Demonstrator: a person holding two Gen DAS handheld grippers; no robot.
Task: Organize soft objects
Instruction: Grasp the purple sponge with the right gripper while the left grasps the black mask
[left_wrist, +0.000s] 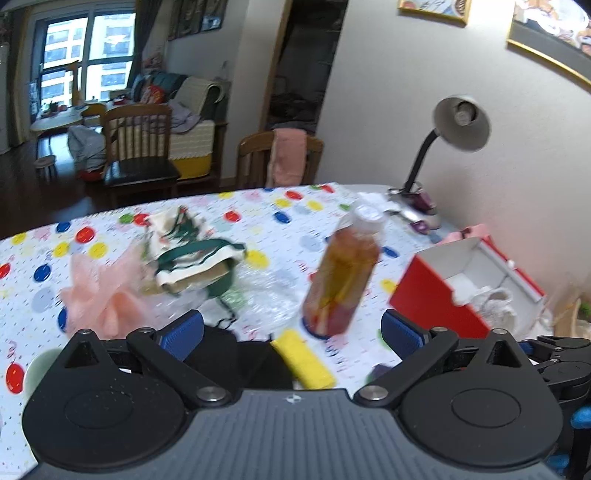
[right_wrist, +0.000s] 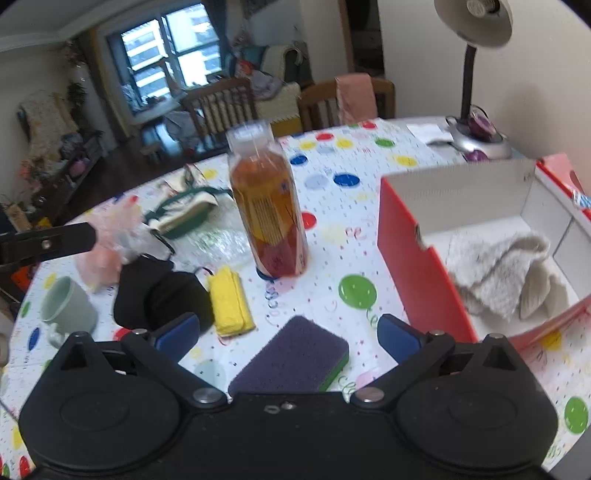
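Note:
My left gripper (left_wrist: 291, 326) is open over the spotted tablecloth, nothing between its blue pads. Just ahead of it lie a yellow sponge (left_wrist: 303, 360) and a black cloth (left_wrist: 221, 354). Farther off are a pink mesh puff (left_wrist: 103, 295) and a green-and-white fabric pouch (left_wrist: 192, 251). My right gripper (right_wrist: 288, 326) is open too, low over a purple sponge (right_wrist: 291, 360) that lies between its fingers, untouched. The yellow sponge (right_wrist: 229, 302) and black cloth (right_wrist: 159, 295) sit to its left. A red box (right_wrist: 417, 251) on the right holds a white towel (right_wrist: 495, 273).
A tall bottle of orange drink (right_wrist: 267, 206) stands mid-table, with crinkled clear plastic (right_wrist: 221, 240) beside it. A pale green mug (right_wrist: 66, 302) is at the left edge and a desk lamp (right_wrist: 472, 74) at the back right. Wooden chairs (left_wrist: 140, 147) stand beyond the table.

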